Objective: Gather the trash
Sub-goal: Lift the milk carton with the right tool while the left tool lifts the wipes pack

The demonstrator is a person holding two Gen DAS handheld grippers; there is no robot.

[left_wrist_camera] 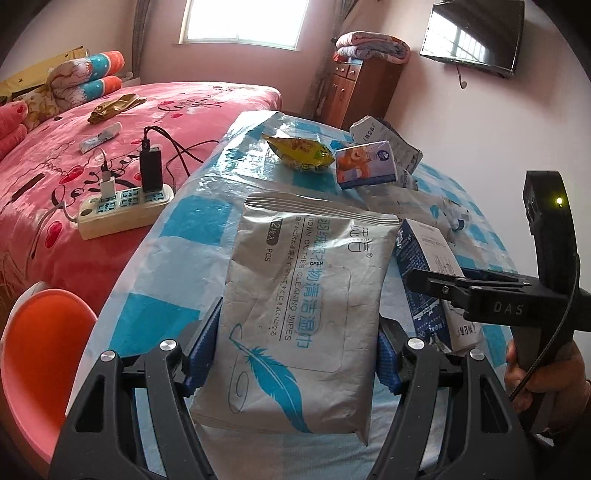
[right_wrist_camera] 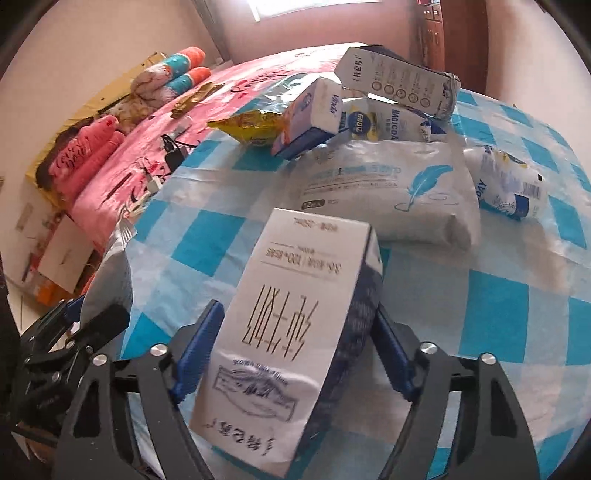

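Note:
My left gripper is shut on a grey wet-wipes pack with a blue feather print, held above the blue-checked table. My right gripper is shut on a white and dark blue milk carton, which also shows in the left wrist view. On the table lie a second wipes pack, a yellow snack bag, a tissue pack, a crushed white pouch and flattened cartons.
A pink bed stands left of the table with a power strip, chargers and cables on it. An orange chair is at the lower left. A wooden cabinet and wall TV are behind.

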